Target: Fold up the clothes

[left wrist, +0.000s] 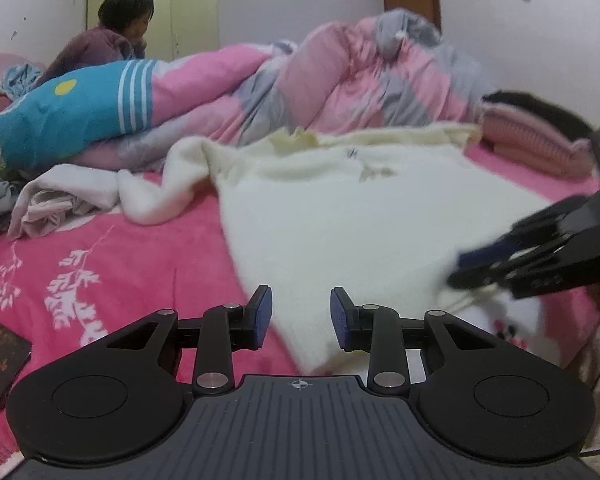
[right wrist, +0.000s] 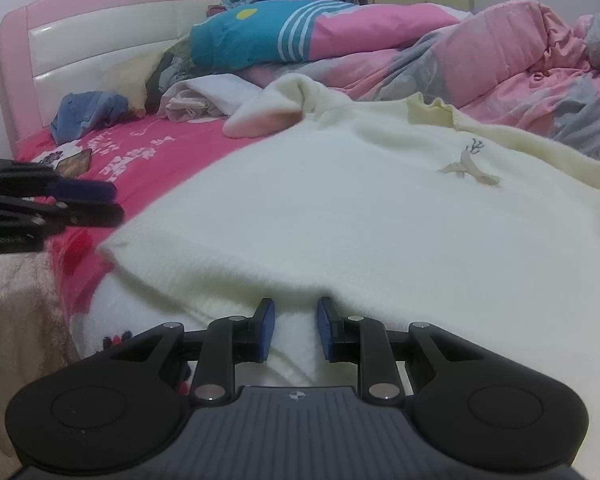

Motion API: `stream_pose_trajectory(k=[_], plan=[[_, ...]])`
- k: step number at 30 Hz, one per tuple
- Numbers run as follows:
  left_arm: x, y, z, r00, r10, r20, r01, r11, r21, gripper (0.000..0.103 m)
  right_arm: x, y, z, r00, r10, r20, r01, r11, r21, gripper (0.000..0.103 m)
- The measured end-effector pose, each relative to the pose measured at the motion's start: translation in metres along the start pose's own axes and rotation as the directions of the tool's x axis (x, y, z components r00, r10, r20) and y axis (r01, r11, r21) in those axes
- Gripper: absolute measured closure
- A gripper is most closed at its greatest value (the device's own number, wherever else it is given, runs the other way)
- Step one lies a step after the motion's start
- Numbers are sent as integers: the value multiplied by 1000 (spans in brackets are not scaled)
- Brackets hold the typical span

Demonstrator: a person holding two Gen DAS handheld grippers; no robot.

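Note:
A cream fluffy sweater [left wrist: 340, 216] [right wrist: 360, 216] lies spread face up on the pink bed sheet [left wrist: 100, 264], its collar toward the quilt and one sleeve [left wrist: 156, 196] trailing to the left. My left gripper [left wrist: 300, 312] hovers open over the sweater's near left edge with nothing between its blue pads. It also shows at the left edge of the right wrist view as the left gripper [right wrist: 114, 202]. My right gripper [right wrist: 294, 328] is at the sweater's near hem, its pads pressed on a fold of white fabric. The left wrist view shows the right gripper [left wrist: 458, 270] blurred at the right.
A pink and grey quilt [left wrist: 340, 80] and a blue pillow [left wrist: 72, 116] are heaped behind the sweater. A person [left wrist: 112, 36] sits beyond them. Crumpled pale clothes [left wrist: 60, 200], a blue garment [right wrist: 88, 114], a dark flat object [left wrist: 0, 356] and a pink knit [left wrist: 540, 140] lie around.

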State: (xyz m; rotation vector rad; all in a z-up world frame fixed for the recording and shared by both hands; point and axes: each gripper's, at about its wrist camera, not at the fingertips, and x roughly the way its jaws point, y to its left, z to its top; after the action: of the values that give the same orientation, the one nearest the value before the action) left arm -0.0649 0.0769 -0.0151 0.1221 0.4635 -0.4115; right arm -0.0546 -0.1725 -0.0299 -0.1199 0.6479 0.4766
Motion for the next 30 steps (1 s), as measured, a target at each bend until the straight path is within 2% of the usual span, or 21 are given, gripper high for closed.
stream_pose_trajectory(k=[3,8,13,19,30], plan=[[-3,0,0,999,-41,8,41,999,-16,69,1,0,0,1000,0,-1,0,1000,10,78],[10,-28,-6,998,-54,-32,57,993,100,68,2,2,1,1000,-9,-2,9,1000,18,77],[33,-45,-14,996,56,-69,-39,974,225,68,2,3,1,1000,-17,-1,17,1000,23,77],[44,-42,-14,993,107,-56,-91,968,233,68,2,3,1,1000,-21,4,21,999,30,77],[48,-36,-14,988,148,-48,-134,965,224,67,2,5,0,999,-36,11,35,999,23,77]])
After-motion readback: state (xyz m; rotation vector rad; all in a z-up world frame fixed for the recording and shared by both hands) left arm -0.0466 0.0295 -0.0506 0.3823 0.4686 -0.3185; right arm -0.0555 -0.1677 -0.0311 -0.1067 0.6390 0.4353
